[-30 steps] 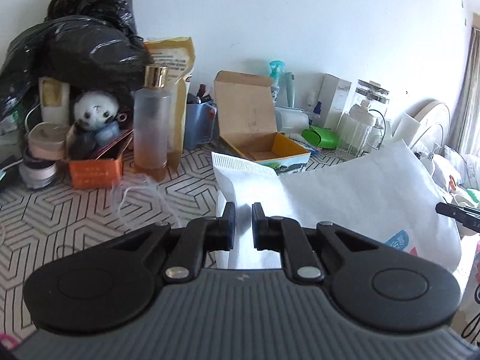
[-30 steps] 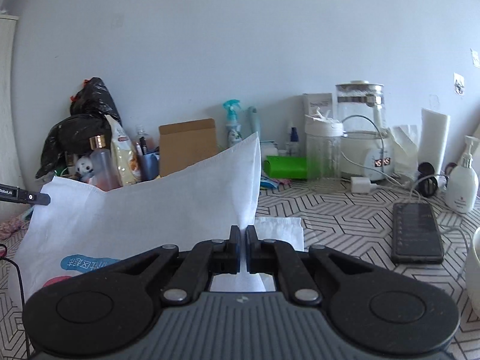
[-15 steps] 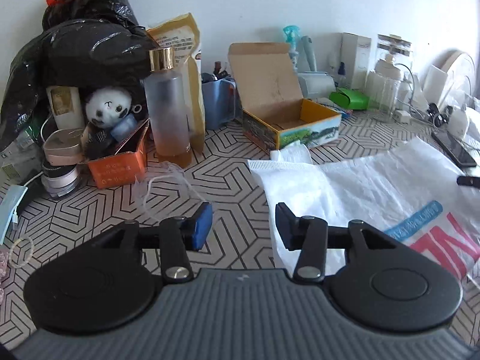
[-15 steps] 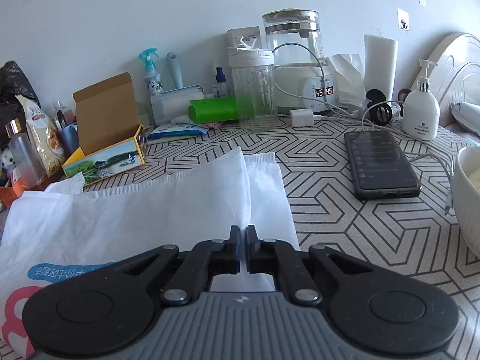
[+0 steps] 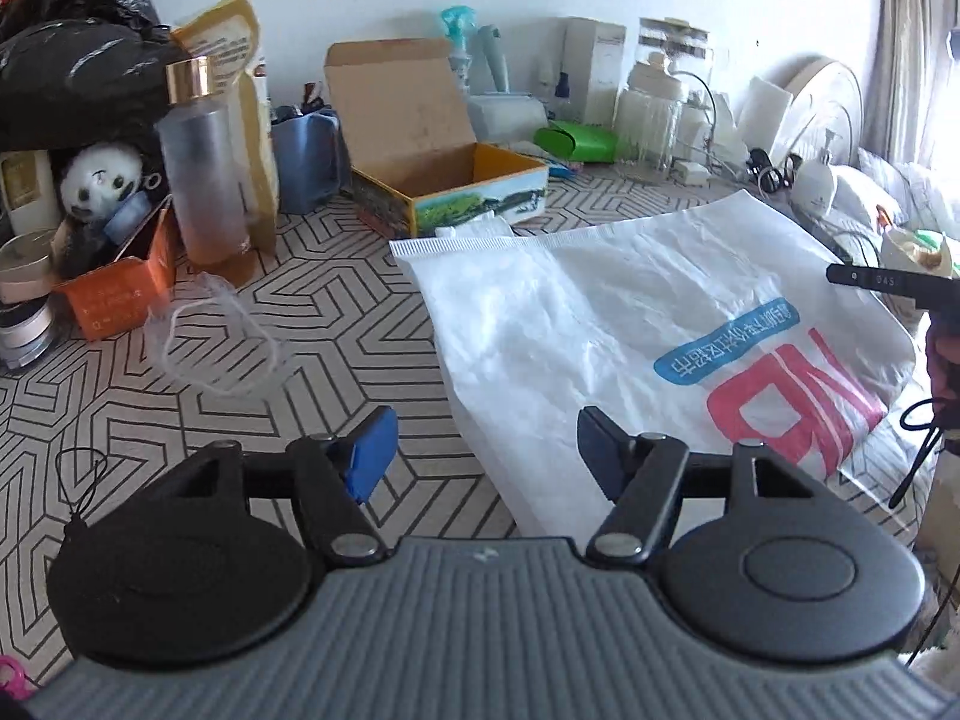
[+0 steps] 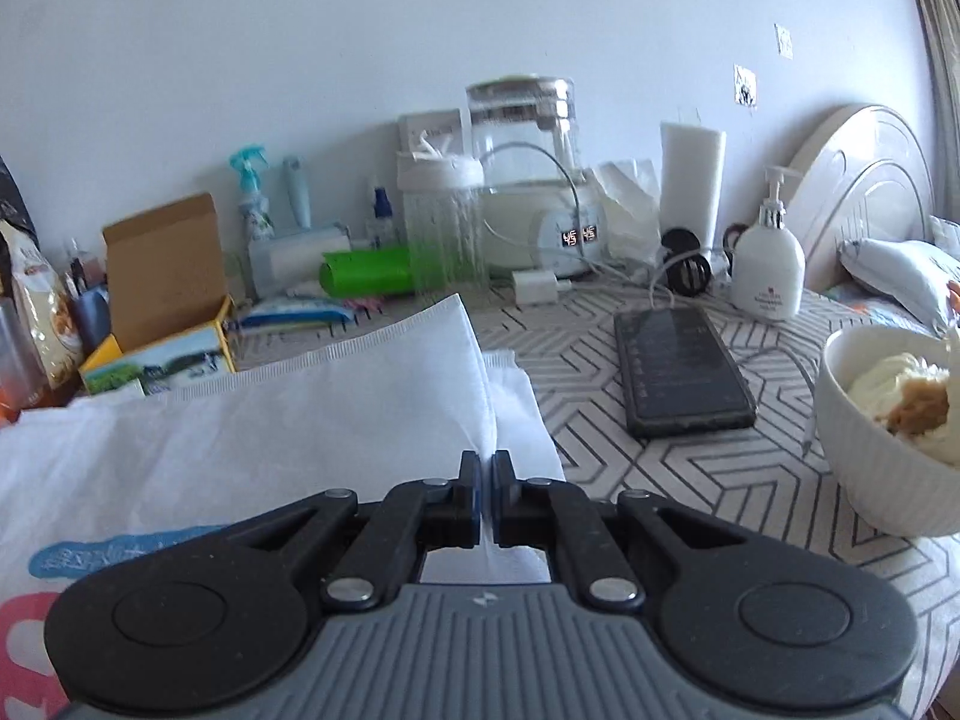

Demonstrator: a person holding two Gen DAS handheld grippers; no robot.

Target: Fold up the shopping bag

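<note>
Left wrist view: your left hand-held gripper hangs spread wide, holding nothing, over the shopping bag's near edge. Bag lies flat on the patterned surface. Your right hand-held gripper pinches the bag's edge.

**Hidden, cropped and blurred parts**

The shopping bag runs off the left edge of the right wrist view, its red print cropped. The white bowl is cut by the right edge. The frosted bottle is motion-blurred, and the bag's blue lettering is unreadable.
</note>
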